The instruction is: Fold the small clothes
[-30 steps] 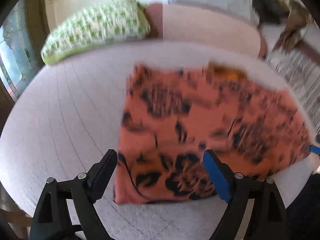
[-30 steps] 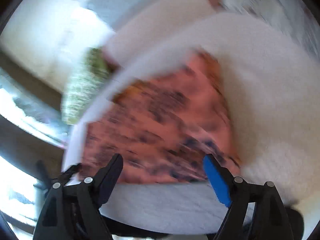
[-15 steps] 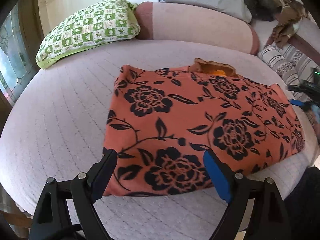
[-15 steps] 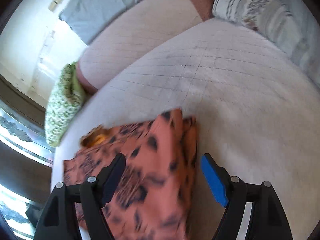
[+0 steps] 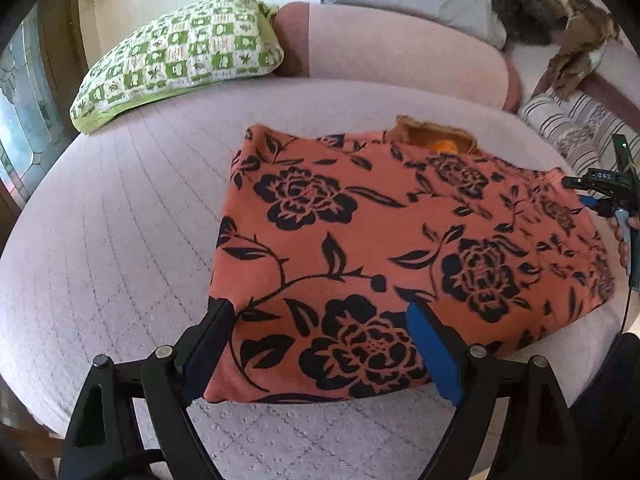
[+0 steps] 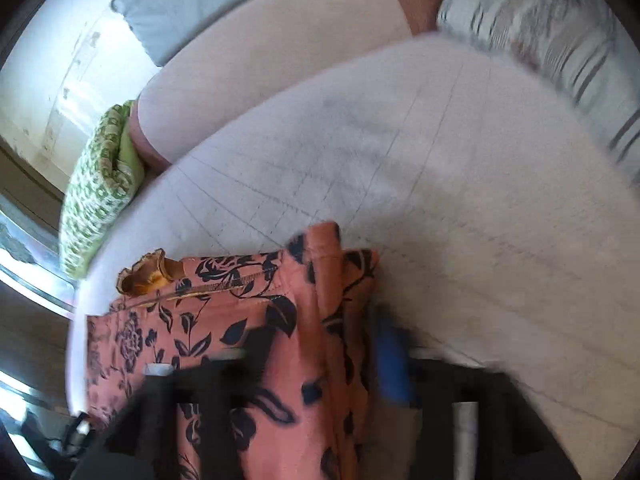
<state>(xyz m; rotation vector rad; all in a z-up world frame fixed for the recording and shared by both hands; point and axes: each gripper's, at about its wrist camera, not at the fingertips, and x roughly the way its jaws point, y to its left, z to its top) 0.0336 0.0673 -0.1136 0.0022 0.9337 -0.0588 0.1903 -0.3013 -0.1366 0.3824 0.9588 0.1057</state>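
Since half a second ago, we note the right hand-held gripper (image 6: 320,356) has advanced onto the garment's edge, fingers straddling its folds, closure indeterminate through blur. Orange floral garment (image 5: 400,248) lies folded flat on the bed (image 5: 120,240). Left hand-held gripper (image 5: 316,344) hovers released over its near edge.
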